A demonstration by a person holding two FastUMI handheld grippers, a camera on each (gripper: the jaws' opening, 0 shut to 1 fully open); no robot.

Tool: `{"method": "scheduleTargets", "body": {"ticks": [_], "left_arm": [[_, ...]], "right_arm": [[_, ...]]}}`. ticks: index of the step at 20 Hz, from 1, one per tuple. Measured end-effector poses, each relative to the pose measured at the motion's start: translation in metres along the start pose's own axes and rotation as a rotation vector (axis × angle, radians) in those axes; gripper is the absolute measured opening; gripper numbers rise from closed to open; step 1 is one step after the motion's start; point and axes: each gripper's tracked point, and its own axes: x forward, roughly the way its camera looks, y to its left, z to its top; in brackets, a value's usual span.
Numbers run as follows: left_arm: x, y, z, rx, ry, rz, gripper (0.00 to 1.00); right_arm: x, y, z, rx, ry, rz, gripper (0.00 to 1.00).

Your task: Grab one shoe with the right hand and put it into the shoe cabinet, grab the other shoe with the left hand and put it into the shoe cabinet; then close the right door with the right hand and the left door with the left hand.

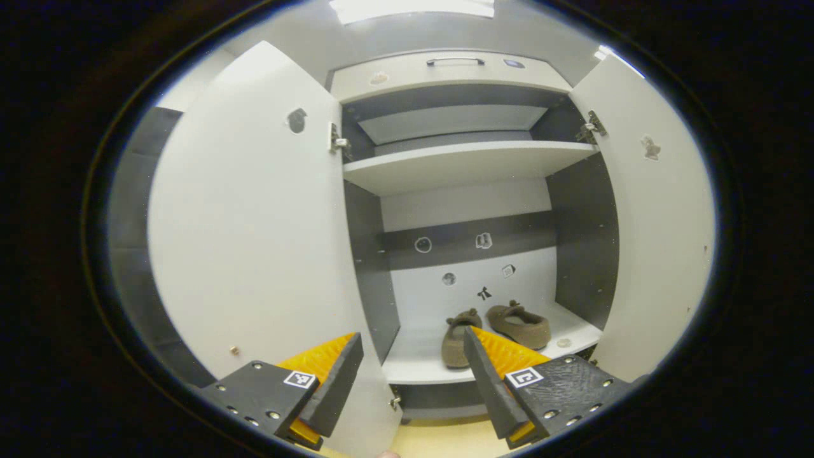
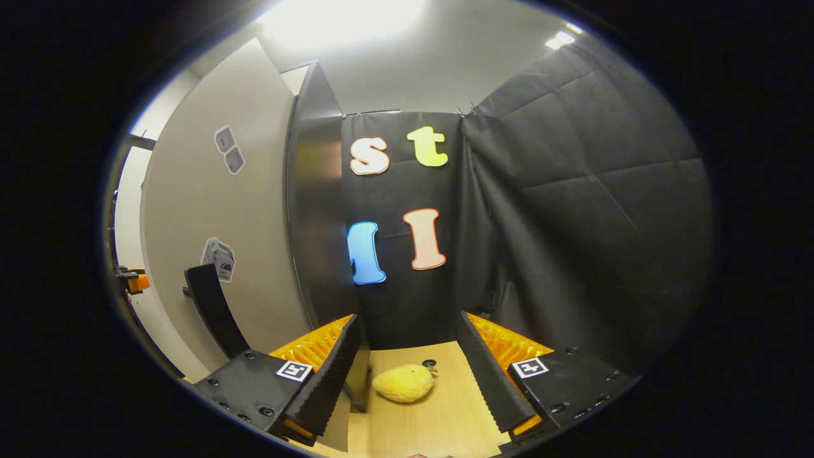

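Setting: booth with a pale cabinet (image 1: 458, 165) standing open against the wall, wood floor (image 2: 439, 413) showing below in the right gripper view.
Left door: swinging wide open, left door (image 1: 254, 222) is filling the left of the left gripper view, its free edge lying just left of and near the left gripper (image 1: 413, 375).
Left gripper: jaws are spreading apart, released, gripping nothing, pointing into the cabinet's lower bay.
Shoes: both shoes (image 1: 496, 331) are sitting side by side on the bottom shelf (image 1: 413, 362), toes pointing outward, long axes running front to back; upper shelf (image 1: 464, 162) is lying bare.
Right door: standing open, right door (image 1: 655, 210) is hanging at the right of the left gripper view.
Right gripper: jaws of the right gripper (image 2: 407, 372) are parting, released, gripping nothing, facing the booth cloth; the door's edge is rising just left of them, so this hand appears nearer for the closing push.
Floor item: yellow plush (image 2: 405, 383) is lying on the floor between the right fingers, farther off.
Stage: shoes seem stowed; closing the doors looks to be remaining.
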Motion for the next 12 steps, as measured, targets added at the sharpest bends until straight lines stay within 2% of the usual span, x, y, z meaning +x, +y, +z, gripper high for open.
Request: {"method": "scheduleTargets", "body": {"ticks": [6,9,10,11,12], "left_arm": [[-0.086,0.001,-0.019,-0.079,-0.025,0.051,0.97],[-0.105,0.003,-0.025,-0.080,-0.020,0.057,0.97],[-0.108,0.003,-0.027,-0.085,-0.017,0.042,0.97],[-0.108,0.003,-0.029,-0.092,-0.015,0.026,0.97],[-0.109,0.006,-0.031,-0.097,-0.010,0.013,0.97]], "right_arm": [[0.005,0.033,0.009,-0.033,0.004,0.106,0.98],[0.003,0.057,0.007,-0.025,0.013,0.139,0.98],[0.002,0.064,0.007,-0.024,0.014,0.144,0.92],[0.000,0.063,0.008,-0.035,0.009,0.121,0.98],[-0.001,0.062,0.010,-0.045,0.003,0.102,0.90]]}}
